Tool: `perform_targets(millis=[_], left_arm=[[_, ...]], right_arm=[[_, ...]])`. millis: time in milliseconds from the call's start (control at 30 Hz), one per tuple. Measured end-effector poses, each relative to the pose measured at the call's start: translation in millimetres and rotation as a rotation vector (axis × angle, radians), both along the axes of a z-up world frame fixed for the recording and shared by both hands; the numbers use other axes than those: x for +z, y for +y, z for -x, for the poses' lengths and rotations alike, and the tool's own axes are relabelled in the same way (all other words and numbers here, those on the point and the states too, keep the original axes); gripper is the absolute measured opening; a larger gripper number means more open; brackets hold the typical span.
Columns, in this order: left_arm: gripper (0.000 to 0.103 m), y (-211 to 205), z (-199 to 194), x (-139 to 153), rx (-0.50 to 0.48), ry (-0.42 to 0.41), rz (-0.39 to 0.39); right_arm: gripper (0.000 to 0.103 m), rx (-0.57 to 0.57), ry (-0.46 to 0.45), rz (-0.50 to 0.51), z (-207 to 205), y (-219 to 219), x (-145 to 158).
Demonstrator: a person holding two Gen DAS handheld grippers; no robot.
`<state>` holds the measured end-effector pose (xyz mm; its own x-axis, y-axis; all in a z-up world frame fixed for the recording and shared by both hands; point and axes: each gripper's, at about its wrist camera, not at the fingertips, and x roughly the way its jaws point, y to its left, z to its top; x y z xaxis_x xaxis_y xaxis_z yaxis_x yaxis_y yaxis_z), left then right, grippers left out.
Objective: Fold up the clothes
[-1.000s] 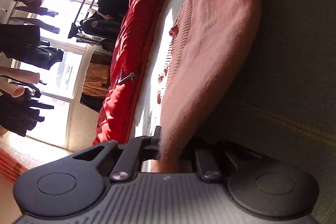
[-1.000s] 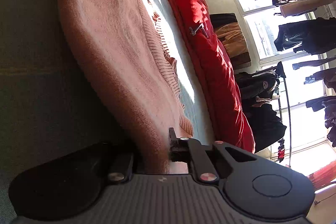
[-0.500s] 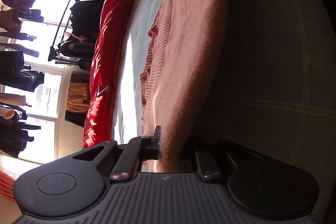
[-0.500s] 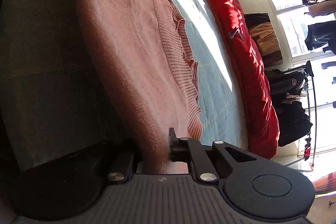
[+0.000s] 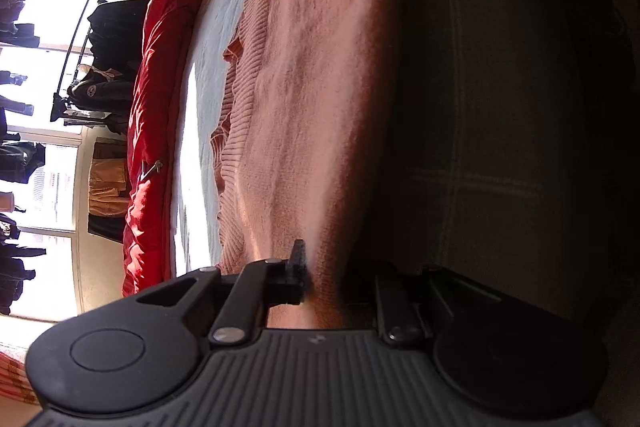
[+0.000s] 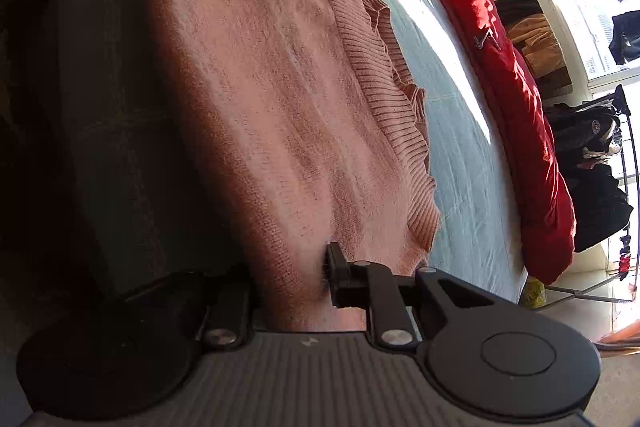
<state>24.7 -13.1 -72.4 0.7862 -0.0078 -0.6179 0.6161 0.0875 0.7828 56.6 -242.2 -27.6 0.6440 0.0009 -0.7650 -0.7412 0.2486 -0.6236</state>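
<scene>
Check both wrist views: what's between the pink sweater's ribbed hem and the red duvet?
Only a bare strip of grey-blue bedsheet, partly sunlit, separates the pink sweater from the red duvet. It shows in both wrist views, clearest in the right one.

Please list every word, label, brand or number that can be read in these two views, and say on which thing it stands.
None can be read.
Round patch on the dark jacket hanging on the rack: too small and blurred.
Small mark on the left gripper body and on the right gripper body: a moulded sign, not letters.
</scene>
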Motion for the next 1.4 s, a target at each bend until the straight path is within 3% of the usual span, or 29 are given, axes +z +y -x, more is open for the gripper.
perform_targets(millis=[100,267,367,467,533,600,667,767,900,967,1033,1133,1267,1333,1400], left_arm=[[0.021,6,12,6,0.002,0.075,0.022],[0.021,18,14,32,0.034,0.181,0.120],[0.021,27,-1,57,0.103,0.178,0.270],[0.032,38,-30,68,0.205,0.208,0.459],[0.034,44,-47,62,0.271,0.254,0.546],[0.034,51,-56,49,0.329,0.294,0.574],[0.034,59,-53,33,0.385,0.312,0.571],[0.035,77,-39,27,0.448,0.337,0.653],[0.037,89,-52,45,0.539,0.399,0.746],[0.041,84,-64,58,0.547,0.366,0.796],[0.052,79,-78,68,0.555,0.332,0.858],[0.056,70,-106,73,0.584,0.314,0.980],[0.057,74,-128,54,0.649,0.335,1.063],[0.064,82,-135,37,0.721,0.345,1.050],[0.073,102,-135,21,0.757,0.373,1.115]], right_arm=[[0.034,0.008,0.064,-0.018,9,-5,8],[0.035,0.003,0.180,-0.101,22,-19,31],[0.040,-0.049,0.172,-0.236,17,-30,57],[0.046,-0.122,0.175,-0.426,-2,-40,77],[0.046,-0.199,0.217,-0.531,-18,-47,69],[0.046,-0.280,0.266,-0.614,-31,-54,54],[0.046,-0.358,0.302,-0.626,-35,-62,29],[0.046,-0.450,0.312,-0.604,-28,-78,-3],[0.047,-0.513,0.310,-0.726,-23,-98,2],[0.050,-0.523,0.274,-0.780,-27,-100,17],[0.055,-0.533,0.222,-0.846,-41,-101,29],[0.056,-0.571,0.171,-0.937,-66,-100,36],[0.058,-0.708,0.171,-0.995,-89,-101,13],[0.059,-0.749,0.179,-1.000,-90,-104,-2],[0.061,-0.763,0.168,-1.034,-85,-107,-12]])
